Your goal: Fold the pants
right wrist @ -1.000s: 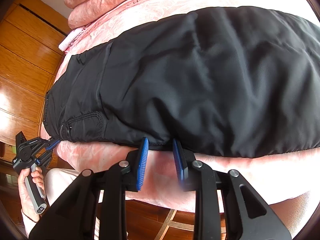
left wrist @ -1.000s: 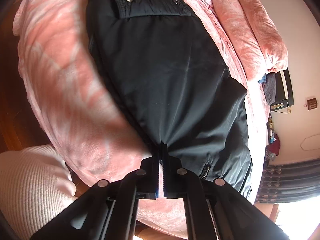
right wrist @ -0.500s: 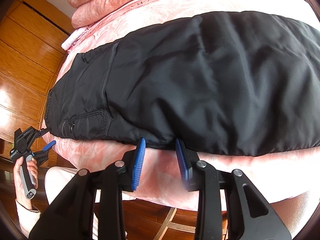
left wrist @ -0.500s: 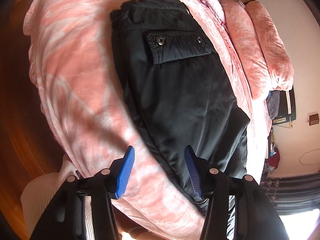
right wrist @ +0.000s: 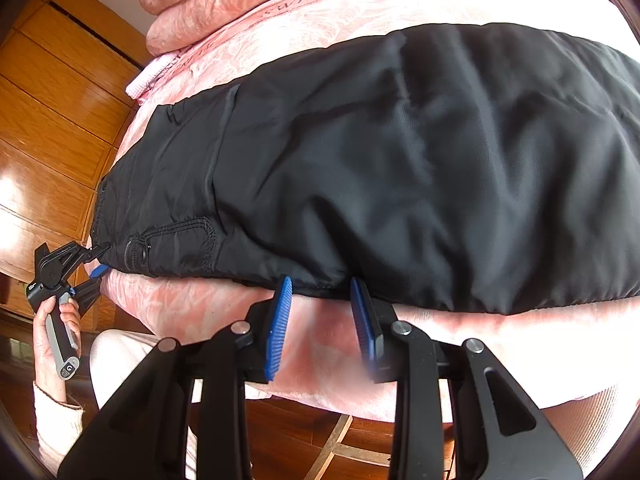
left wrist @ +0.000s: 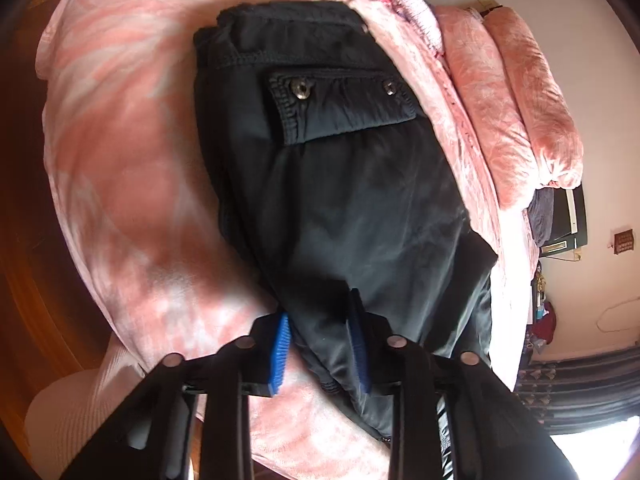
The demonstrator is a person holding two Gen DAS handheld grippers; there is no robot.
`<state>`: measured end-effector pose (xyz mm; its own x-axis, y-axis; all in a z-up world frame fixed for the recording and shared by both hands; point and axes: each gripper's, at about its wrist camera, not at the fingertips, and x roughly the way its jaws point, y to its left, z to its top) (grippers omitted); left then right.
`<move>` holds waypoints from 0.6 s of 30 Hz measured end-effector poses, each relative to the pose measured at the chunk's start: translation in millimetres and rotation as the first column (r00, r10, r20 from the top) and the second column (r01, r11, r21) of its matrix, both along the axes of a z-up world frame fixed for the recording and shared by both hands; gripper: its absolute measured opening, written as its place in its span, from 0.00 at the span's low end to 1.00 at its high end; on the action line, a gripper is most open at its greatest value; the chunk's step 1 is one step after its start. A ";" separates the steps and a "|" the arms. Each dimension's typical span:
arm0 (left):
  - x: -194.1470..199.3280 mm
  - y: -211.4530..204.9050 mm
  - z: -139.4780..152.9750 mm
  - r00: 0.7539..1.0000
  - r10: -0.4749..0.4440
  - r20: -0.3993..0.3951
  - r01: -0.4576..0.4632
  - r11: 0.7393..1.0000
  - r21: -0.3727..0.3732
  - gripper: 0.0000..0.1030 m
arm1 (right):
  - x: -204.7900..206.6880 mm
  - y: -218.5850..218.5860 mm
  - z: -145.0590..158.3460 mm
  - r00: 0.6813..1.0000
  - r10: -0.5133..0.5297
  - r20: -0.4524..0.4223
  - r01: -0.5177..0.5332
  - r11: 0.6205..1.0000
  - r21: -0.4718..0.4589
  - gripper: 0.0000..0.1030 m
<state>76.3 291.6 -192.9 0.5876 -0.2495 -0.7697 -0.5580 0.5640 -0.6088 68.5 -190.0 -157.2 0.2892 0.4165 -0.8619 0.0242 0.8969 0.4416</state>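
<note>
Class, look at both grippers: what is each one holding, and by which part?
The left gripper is closing around the near edge of the black pants; no firm grip shows. The right gripper holds nothing.

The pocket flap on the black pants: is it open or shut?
Shut. The pocket flap lies flat on the black pants, both snaps facing up, no edge lifted.

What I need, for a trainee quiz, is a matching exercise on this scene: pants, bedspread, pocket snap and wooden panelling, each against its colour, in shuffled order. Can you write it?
Things:
1. pants
2. bedspread
3. pocket snap
4. wooden panelling

Colours:
A. pink
B. orange-brown
C. black
D. silvery

Pairs: 1-C, 2-A, 3-D, 4-B.
</note>
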 end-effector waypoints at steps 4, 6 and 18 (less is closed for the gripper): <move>-1.3 4.1 -16.9 0.999 0.014 -0.029 -0.015 1.000 -0.019 0.17 | 2.5 -3.0 -3.0 1.000 -0.008 -0.014 0.008 1.000 0.014 0.30; 0.2 -0.8 -11.7 1.000 -0.007 -0.030 0.008 0.999 0.034 0.17 | 2.4 -4.4 -1.5 1.000 -0.004 -0.010 0.004 1.000 0.013 0.30; -11.8 -76.2 32.5 0.984 -0.157 -0.089 0.172 0.965 0.199 0.51 | -32.1 -119.0 39.1 0.963 -0.256 0.089 0.255 0.967 0.024 0.49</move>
